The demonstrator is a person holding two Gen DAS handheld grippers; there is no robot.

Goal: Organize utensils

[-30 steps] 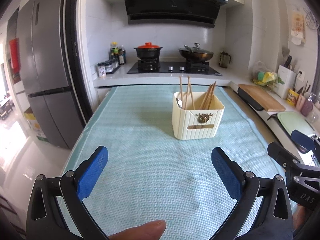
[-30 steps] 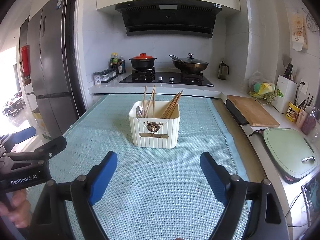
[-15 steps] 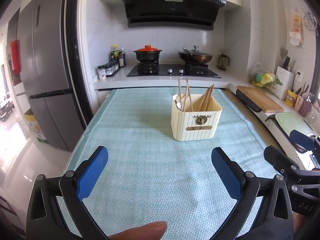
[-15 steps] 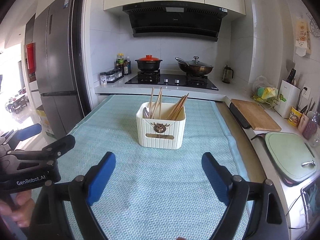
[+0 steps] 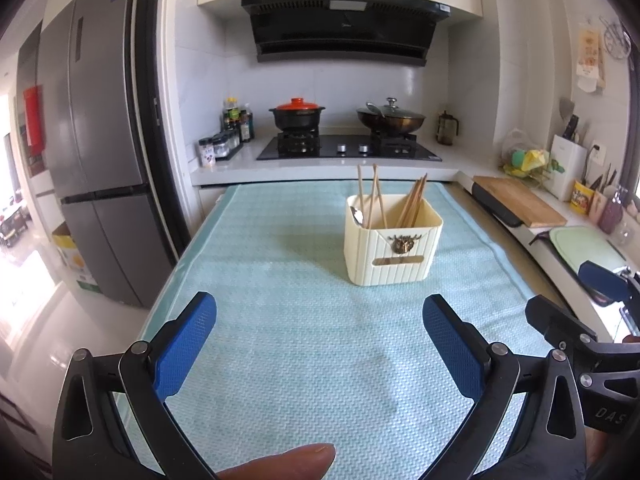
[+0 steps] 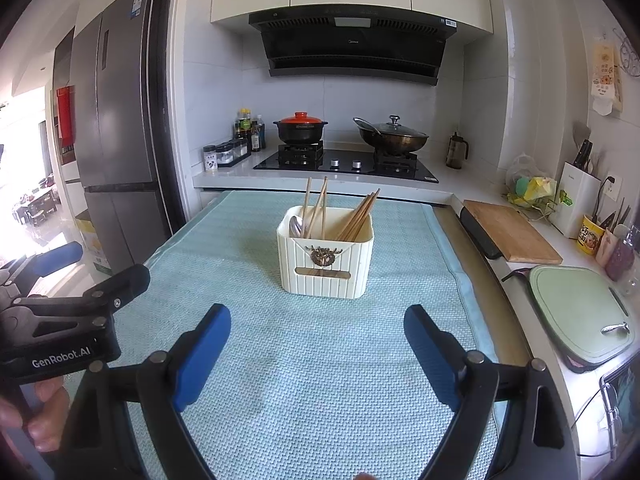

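Holding both tongs wide open and empty, you hang the left tongs (image 5: 320, 340) and right tongs (image 6: 318, 344) above the blue cloth (image 6: 320, 380) on the table, so the cream box (image 6: 326, 264) ahead stays easy to reach. One box stands there. One spoon (image 6: 296, 226) and several chopsticks (image 6: 358, 216) lean inside; I cannot count them exactly.

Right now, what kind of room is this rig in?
A home kitchen, most likely: a gas stove with a pot and wok, a range hood above, and a fridge alongside.
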